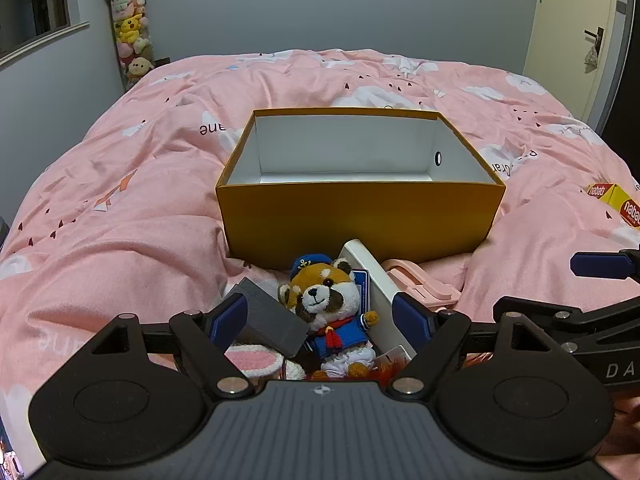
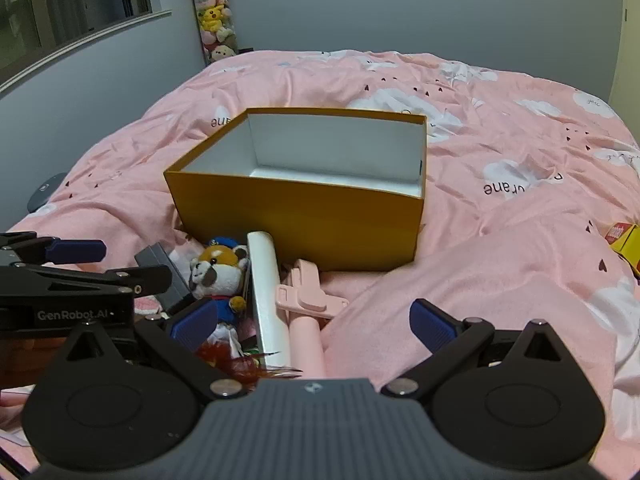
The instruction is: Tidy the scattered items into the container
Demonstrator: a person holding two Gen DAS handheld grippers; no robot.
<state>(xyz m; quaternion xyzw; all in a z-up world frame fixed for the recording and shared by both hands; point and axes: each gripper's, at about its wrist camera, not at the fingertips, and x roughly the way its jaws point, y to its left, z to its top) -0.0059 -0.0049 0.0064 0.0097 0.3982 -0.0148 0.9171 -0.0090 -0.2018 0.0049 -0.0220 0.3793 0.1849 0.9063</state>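
An orange cardboard box (image 1: 360,216) (image 2: 296,216) stands open on the pink duvet, its white inside empty. In front of it lie a red-panda plush in a sailor suit (image 1: 328,300) (image 2: 218,272), a grey box (image 1: 272,320) (image 2: 160,264), a long white box (image 1: 380,292) (image 2: 266,300) and a pink phone holder (image 1: 424,284) (image 2: 308,292). My left gripper (image 1: 320,316) hangs open just above the plush, holding nothing. My right gripper (image 2: 315,326) is open over the pink holder and the white box, also empty.
A yellow snack box (image 1: 620,200) (image 2: 624,240) lies at the bed's right edge. A pink knitted piece (image 1: 252,360) and red-orange feathers (image 2: 240,360) sit near the plush. The other gripper's fingers (image 1: 600,264) (image 2: 76,250) show at each view's side. A column of plush toys (image 1: 132,32) stands in the corner.
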